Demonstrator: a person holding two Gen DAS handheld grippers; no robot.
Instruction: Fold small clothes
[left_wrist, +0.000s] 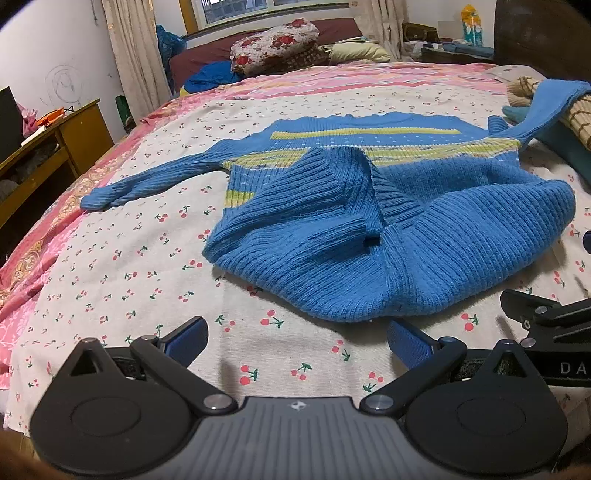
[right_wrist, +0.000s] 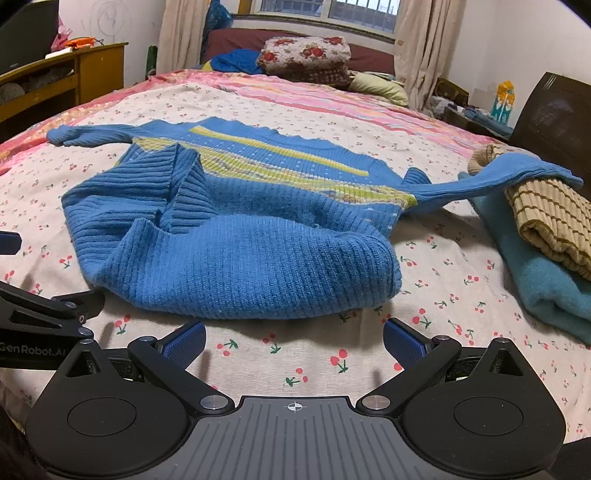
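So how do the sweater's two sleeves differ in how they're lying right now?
The left sleeve lies flat on the bedsheet, stretched straight out from the blue sweater. The right sleeve lifts off the sheet and drapes over the folded tan striped garment on the teal blanket, so its end rests higher. The left touches only the sheet; the right touches other clothes. Both are ribbed blue knit, extended and unfolded.

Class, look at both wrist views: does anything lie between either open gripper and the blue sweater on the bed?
Nothing visible does. Only bare cherry-print bedsheet separates the left gripper and the right gripper from the sweater. The folded clothes sit off to the right, under one sleeve.
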